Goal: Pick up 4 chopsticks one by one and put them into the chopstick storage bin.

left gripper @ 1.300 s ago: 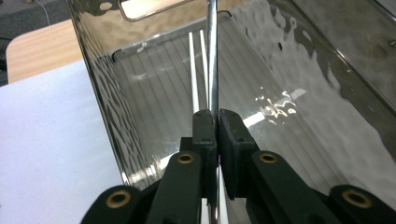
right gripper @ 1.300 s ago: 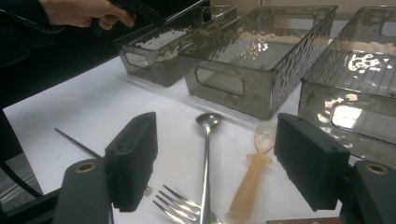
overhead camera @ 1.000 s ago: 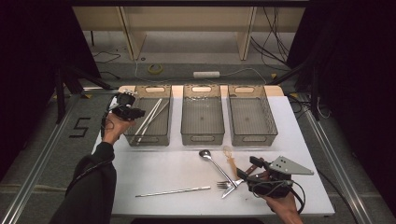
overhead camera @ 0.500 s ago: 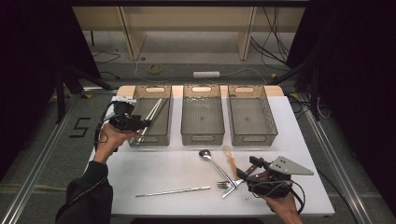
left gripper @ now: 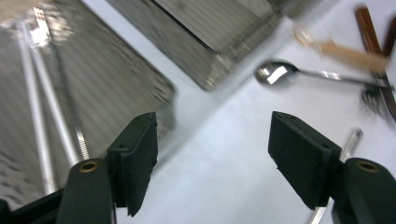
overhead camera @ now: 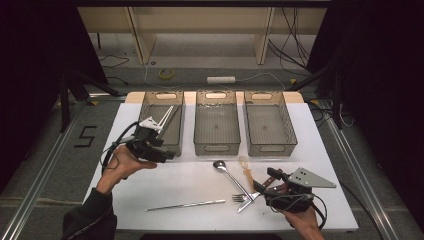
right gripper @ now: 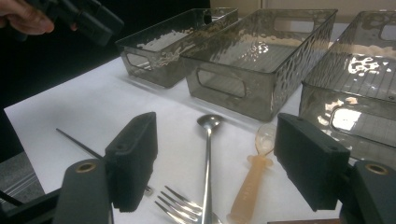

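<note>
A: Left gripper is yours, jaws apart with nothing between them; they've just been opening. It hangs over the desk by the near corner of the left bin.

B: And the chopsticks?

A: Lying in that left bin, leaning up its length. In the left gripper view you see them through the bin wall, well clear of your pads. Drop looks done, I'd say.

B: So what's next?

A: Sorting, by my read. One long metal rod lies alone near the front edge. That's closest to your left gripper. Swing back and down, line the jaws across it, pinch low since it's thin and flat on the desk.

B: Right side?

A: Right gripper open too, empty, parked low just short of the pile: fork, metal spoon, pale plastic spoon. The middle bin and right bin have nothing in them. Handles cross in that pile, so pick the top one first or you'll drag the rest.
</note>
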Tool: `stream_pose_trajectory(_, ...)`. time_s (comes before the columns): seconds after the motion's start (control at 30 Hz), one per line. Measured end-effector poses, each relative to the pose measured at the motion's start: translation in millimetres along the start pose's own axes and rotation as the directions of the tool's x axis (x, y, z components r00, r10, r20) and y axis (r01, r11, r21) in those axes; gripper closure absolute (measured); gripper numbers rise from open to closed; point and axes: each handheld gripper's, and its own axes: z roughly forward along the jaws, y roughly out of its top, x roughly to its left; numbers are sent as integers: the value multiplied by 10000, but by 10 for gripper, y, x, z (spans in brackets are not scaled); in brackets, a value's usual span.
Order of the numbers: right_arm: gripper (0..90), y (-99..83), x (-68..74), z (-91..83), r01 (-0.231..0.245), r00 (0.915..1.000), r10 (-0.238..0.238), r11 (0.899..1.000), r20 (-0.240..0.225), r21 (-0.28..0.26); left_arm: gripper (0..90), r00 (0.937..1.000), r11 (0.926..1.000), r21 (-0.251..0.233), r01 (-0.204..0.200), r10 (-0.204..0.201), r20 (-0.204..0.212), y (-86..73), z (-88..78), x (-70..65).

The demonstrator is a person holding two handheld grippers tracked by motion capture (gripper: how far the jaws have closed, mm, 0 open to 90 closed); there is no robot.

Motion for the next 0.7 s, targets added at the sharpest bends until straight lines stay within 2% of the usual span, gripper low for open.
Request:
stream_pose_trajectory(0.03,313,0,4,0,-3,10000,3,10000,11,26,320,9998,9997,181,-162,161,77,-11,11,-33)
stream_pose_trajectory(0.07,313,0,5,1,8,10000,-8,10000,8,34,318,9998,9997,181,-162,161,77,-11,11,-33)
stream_pose_trajectory(0.1,313,0,5,1,10,10000,-10,10000,-11,43,316,9982,9974,550,-468,447,400,-45,52,-123)
stream_pose_trajectory(0.23,313,-2,3,-5,6,10000,-6,10000,-5,20,297,9951,9894,1136,-900,847,503,-106,134,-256)
stream_pose_trajectory(0.4,313,-1,3,-8,2,10000,-2,10000,5,12,288,9914,9836,1347,-1203,1119,682,-164,199,-350)
stream_pose_trajectory(0.5,313,1,4,-7,15,10000,-15,10000,7,21,284,9857,9740,1630,-1575,1450,864,-193,232,-394)
stream_pose_trajectory(0.67,313,2,2,-7,11,10000,-11,10000,-12,-1,293,9824,9669,1850,-1759,1604,957,-233,262,-455)
stream_pose_trajectory(0.7,313,1,3,-6,0,10000,0,10000,-6,20,301,9801,9615,2001,-1885,1713,1004,-248,274,-482)
